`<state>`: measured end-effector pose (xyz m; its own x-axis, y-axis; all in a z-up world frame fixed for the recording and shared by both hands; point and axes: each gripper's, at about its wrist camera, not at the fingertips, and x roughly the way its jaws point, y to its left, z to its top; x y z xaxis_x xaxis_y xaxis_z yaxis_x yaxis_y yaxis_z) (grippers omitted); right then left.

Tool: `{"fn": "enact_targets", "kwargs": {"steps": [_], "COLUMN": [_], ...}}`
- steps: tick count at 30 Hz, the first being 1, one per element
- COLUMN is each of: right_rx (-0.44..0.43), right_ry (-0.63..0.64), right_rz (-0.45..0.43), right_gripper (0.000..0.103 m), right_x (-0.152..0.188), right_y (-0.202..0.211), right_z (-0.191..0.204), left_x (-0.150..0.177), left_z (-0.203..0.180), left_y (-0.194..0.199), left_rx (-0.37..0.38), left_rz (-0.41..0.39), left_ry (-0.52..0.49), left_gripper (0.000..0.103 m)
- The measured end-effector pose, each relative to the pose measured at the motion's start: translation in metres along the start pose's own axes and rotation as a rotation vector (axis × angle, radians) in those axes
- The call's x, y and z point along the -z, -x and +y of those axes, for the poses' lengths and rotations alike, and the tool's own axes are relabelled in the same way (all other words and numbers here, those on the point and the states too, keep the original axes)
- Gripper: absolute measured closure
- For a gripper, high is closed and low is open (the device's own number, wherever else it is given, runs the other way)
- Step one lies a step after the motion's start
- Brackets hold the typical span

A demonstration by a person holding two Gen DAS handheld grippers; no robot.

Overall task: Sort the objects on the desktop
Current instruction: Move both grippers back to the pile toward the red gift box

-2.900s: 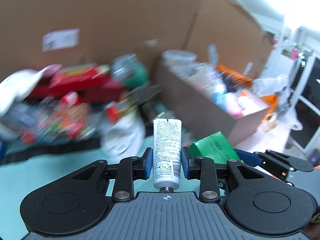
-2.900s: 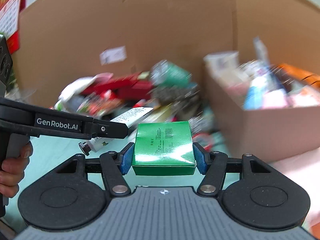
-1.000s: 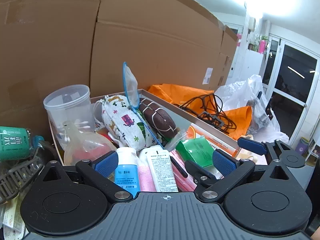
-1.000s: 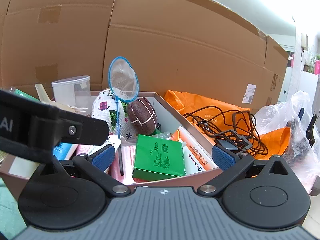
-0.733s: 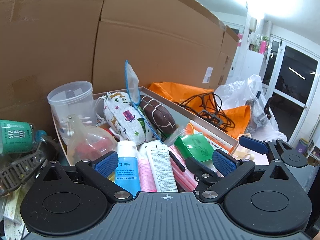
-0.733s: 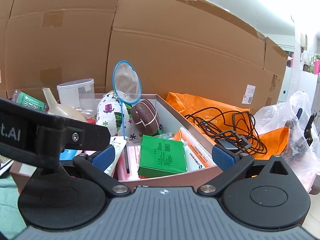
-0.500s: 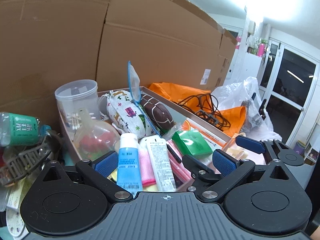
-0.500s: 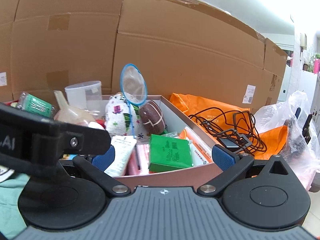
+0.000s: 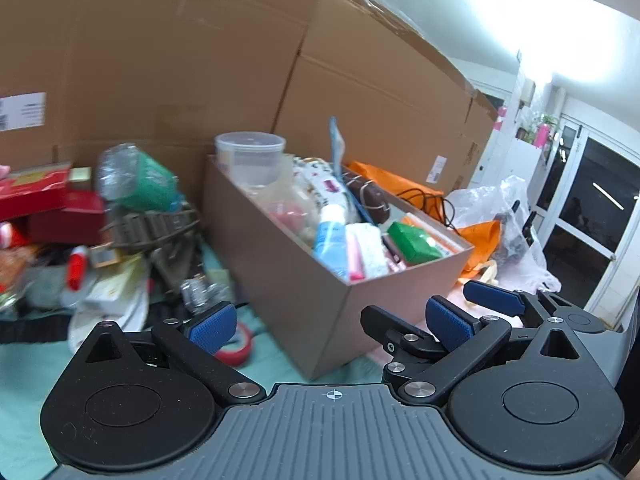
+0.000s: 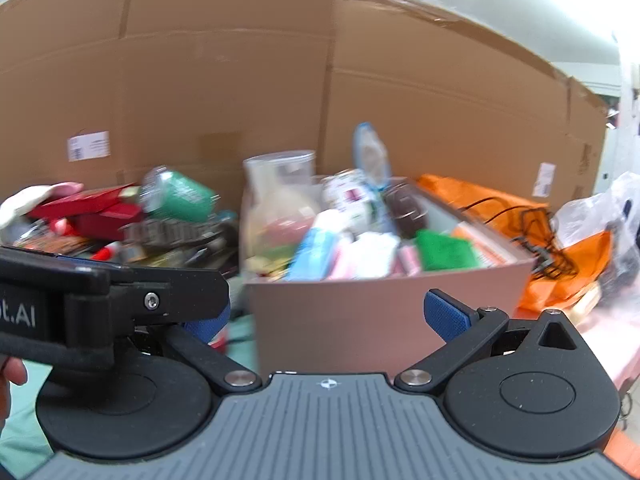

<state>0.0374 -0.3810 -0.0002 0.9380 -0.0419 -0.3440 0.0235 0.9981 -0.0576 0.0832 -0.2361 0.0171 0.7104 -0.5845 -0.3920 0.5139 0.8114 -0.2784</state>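
Observation:
A brown sorting box (image 9: 280,264) (image 10: 360,320) stands on the teal table, full of items. The green carton (image 9: 414,240) (image 10: 444,254) and the white tube (image 9: 370,250) lie inside it beside a blue-and-white tube (image 9: 330,240). My left gripper (image 9: 330,322) is open and empty, in front of the box's near corner. My right gripper (image 10: 332,316) is open and empty, facing the box's front wall; its blue fingertips (image 9: 492,300) show in the left wrist view. A heap of loose objects (image 9: 100,236) (image 10: 120,220) lies left of the box.
The heap holds red boxes (image 9: 52,204), a green-labelled bottle (image 9: 136,180) (image 10: 176,192), a grey strap (image 9: 152,224) and a red tape roll (image 9: 236,346). Tall cardboard walls (image 9: 180,60) stand behind. An orange bag with black cables (image 10: 520,216) and a plastic bag (image 9: 508,216) lie right of the box.
Both grippers held items 2.9 s ago, then opened over the box. In the last second both have drawn back and swung left, so the box now sits farther off.

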Motion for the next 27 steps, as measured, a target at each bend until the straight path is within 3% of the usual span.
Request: {"fn": "enact_targets", "kwargs": {"steps": [8,14,21,27], "right_rx": [-0.127,-0.184,-0.267,-0.315], "right_ry": [-0.064,-0.050,0.004,0.027], "right_rz": [0.082,0.136,0.149,0.118], "right_gripper": [0.000,0.000,0.000,0.000], "right_x": [0.028,0.034,0.030,0.015], "right_y": [0.009,0.009,0.005,-0.002], "right_z": [0.050,0.089,0.137,0.163], "left_x": [0.038,0.055,0.060,0.046], "left_z": [0.036,0.067,0.100,0.127], "left_y": [0.050,0.076,0.102,0.118], "left_rx": [-0.081,-0.106,-0.158,-0.227], "left_rz": [0.001,0.002,-0.018,-0.066], "left_ry": [0.004,0.070,0.110,0.108], "left_gripper": [0.000,0.000,0.000,0.000]}}
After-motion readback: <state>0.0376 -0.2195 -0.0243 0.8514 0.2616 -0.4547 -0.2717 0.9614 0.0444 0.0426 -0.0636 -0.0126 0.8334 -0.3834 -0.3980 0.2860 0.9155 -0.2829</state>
